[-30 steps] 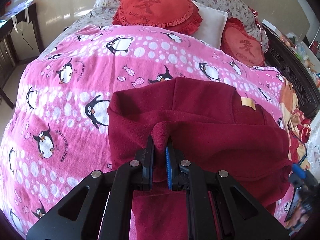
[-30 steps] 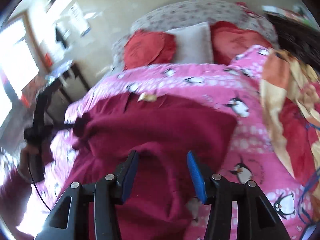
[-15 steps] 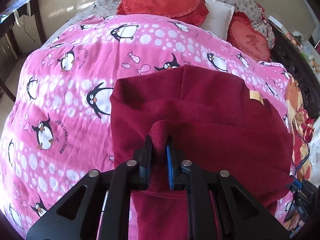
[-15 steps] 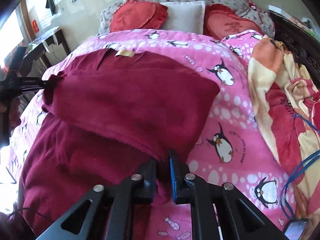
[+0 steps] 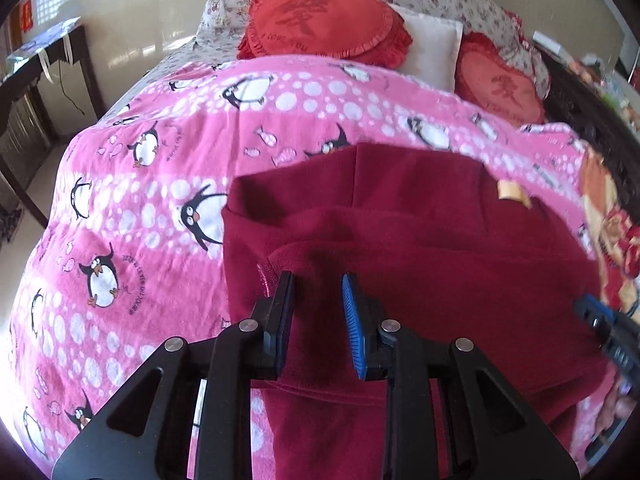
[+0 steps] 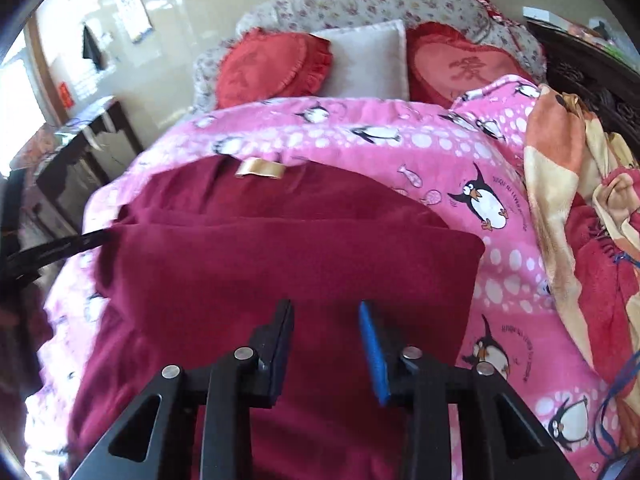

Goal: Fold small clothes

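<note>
Both grippers hover low over the dark red garment (image 5: 420, 248), which lies folded on the pink penguin blanket (image 5: 132, 200). The left gripper (image 5: 318, 284) and the right gripper (image 6: 325, 310) are released, jaws apart, gripping nothing.

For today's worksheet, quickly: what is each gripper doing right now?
Left gripper: open, holding nothing, over the maroon garment.
Right gripper: open, holding nothing.
</note>
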Action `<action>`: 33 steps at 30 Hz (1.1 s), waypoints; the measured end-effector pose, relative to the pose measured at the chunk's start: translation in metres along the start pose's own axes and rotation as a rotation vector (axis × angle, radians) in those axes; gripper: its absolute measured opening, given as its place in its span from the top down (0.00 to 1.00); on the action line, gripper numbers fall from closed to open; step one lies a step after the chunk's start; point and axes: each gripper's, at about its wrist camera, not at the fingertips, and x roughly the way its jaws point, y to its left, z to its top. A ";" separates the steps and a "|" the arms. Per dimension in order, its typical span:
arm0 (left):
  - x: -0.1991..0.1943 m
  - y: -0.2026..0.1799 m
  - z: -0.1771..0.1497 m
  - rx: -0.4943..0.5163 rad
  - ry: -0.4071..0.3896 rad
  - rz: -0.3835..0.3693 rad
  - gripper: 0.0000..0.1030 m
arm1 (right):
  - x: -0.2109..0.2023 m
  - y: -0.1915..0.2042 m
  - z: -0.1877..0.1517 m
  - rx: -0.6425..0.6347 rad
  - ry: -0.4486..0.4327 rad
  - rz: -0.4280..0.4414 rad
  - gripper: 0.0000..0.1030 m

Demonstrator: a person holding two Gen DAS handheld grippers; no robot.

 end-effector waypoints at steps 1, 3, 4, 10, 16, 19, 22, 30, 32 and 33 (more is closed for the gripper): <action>0.008 -0.002 -0.001 0.008 0.016 0.015 0.77 | 0.009 -0.005 0.003 0.028 0.002 0.001 0.72; 0.021 -0.004 -0.003 0.015 0.035 0.032 0.77 | 0.016 -0.007 0.012 0.049 -0.033 -0.002 0.72; 0.024 -0.005 -0.002 0.015 0.034 0.038 0.76 | 0.015 -0.006 0.016 0.044 -0.045 -0.016 0.72; 0.022 -0.004 0.000 0.015 0.031 0.039 0.76 | -0.012 -0.009 0.020 0.063 -0.044 -0.001 0.72; 0.017 -0.003 -0.006 0.020 0.026 0.042 0.76 | -0.043 -0.013 -0.022 0.047 -0.055 -0.061 0.71; 0.012 -0.003 -0.008 0.011 0.031 0.043 0.76 | -0.021 -0.023 -0.041 0.050 0.044 -0.114 0.71; -0.001 -0.001 -0.012 0.013 0.032 0.038 0.76 | -0.021 -0.028 -0.046 0.075 0.056 -0.100 0.68; -0.041 0.021 -0.047 -0.007 0.040 -0.006 0.76 | -0.071 -0.031 -0.055 0.124 -0.023 -0.074 0.63; -0.045 0.025 -0.060 -0.018 0.057 -0.017 0.76 | -0.068 -0.027 -0.060 0.111 -0.006 -0.061 0.62; -0.047 0.027 -0.068 -0.024 0.068 -0.023 0.76 | -0.065 -0.027 -0.063 0.107 0.007 -0.061 0.62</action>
